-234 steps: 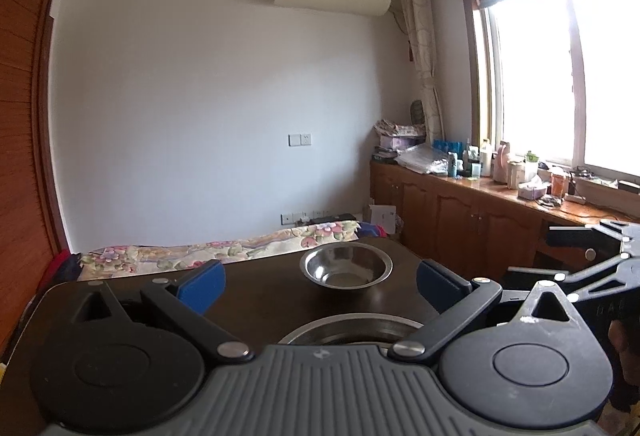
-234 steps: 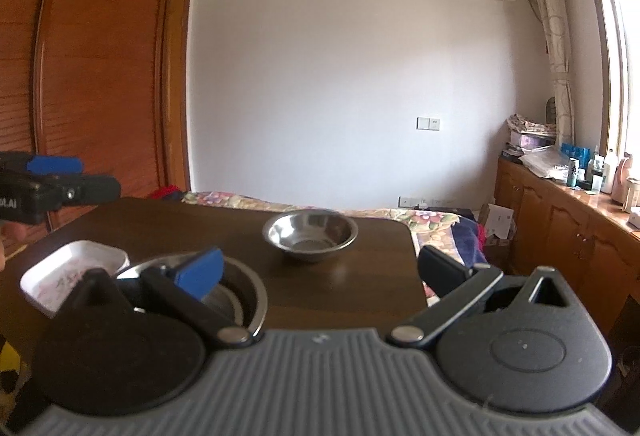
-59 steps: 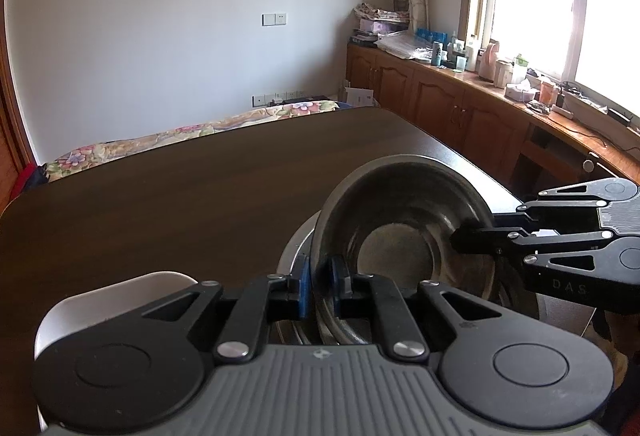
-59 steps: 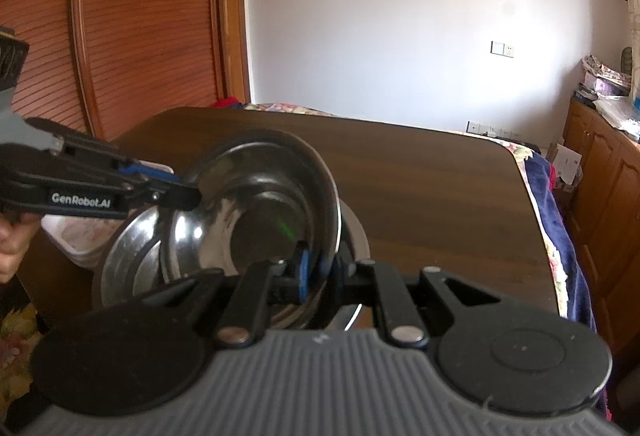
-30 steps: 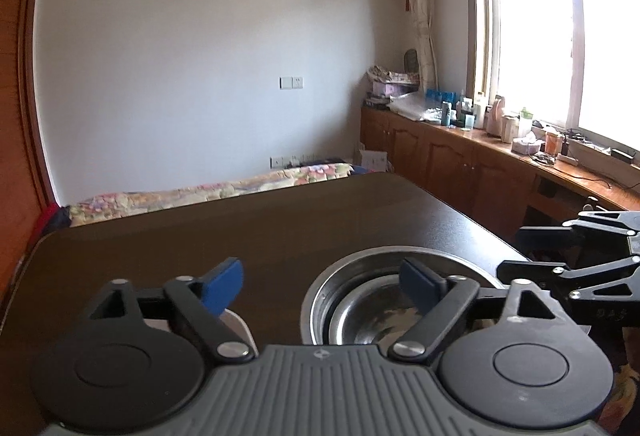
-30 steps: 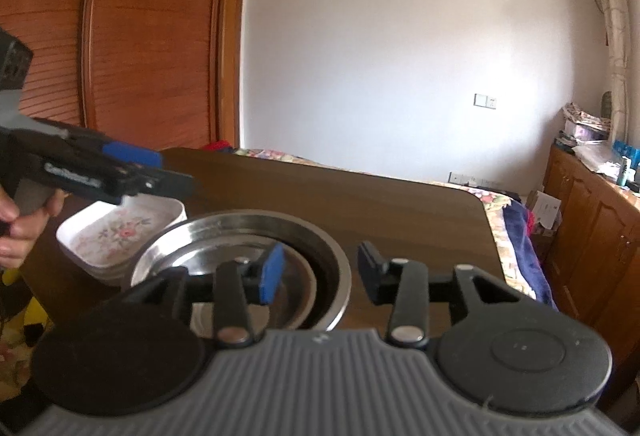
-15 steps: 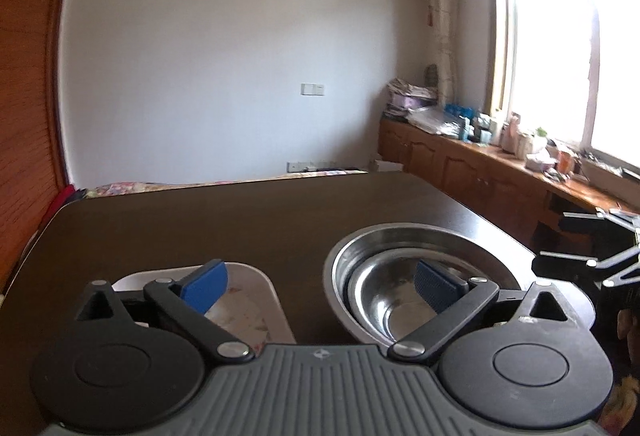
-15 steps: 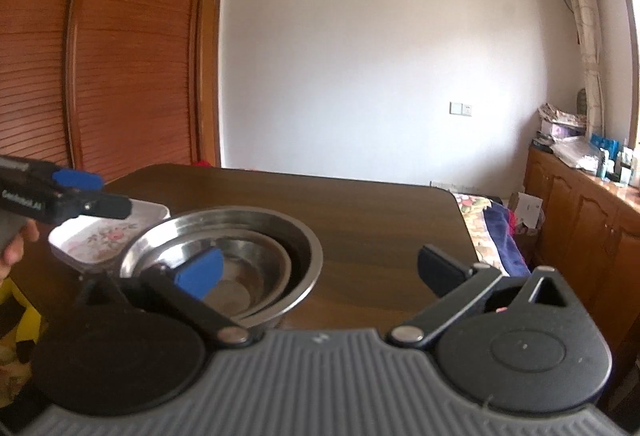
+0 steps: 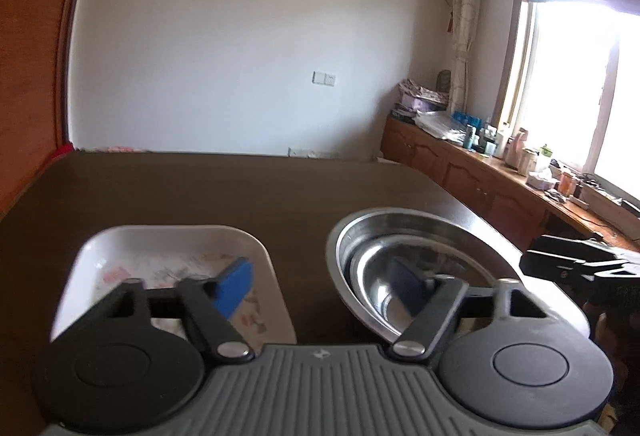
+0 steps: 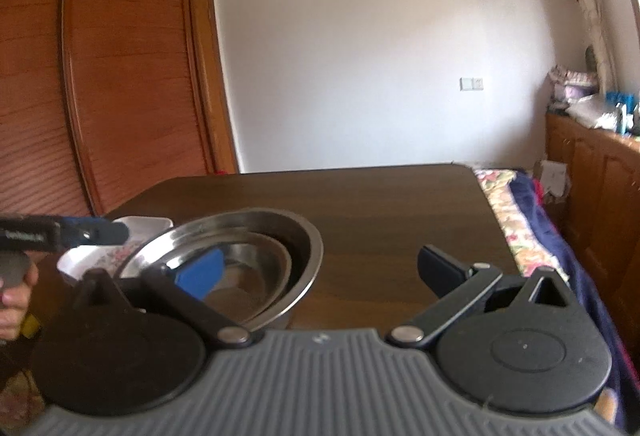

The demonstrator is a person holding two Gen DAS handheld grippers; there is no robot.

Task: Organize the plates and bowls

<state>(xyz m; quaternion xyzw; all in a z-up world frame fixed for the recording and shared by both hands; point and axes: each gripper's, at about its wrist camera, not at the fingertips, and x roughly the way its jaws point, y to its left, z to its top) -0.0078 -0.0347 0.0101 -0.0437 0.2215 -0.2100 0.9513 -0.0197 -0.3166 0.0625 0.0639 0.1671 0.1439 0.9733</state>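
Two steel bowls sit nested on the dark wooden table [image 9: 240, 188]: a small bowl [image 9: 384, 276] inside a large bowl [image 9: 420, 224]. A white floral dish [image 9: 168, 256] lies just left of them. My left gripper [image 9: 320, 286] hovers over the gap between dish and bowls; its jaws are closing with nothing gripped. In the right wrist view the nested bowls [image 10: 256, 236] lie front left with the white dish [image 10: 96, 256] behind them. My right gripper [image 10: 320, 270] is open wide, one pad over the bowls, the other over bare table. The left gripper [image 10: 100, 232] enters from the left.
A hand [image 10: 14, 296] holds the left gripper at the left edge. A tall wooden wardrobe [image 10: 100, 76] stands left of the table. A bed with a floral cover [image 10: 520, 216] runs along the table's right side. Cluttered low cabinets [image 9: 480, 172] line the window wall.
Both grippers were shut on the small bowl's rim, let it go inside the large bowl and drew back. The left view swung left onto the white dish, and its jaws narrowed.
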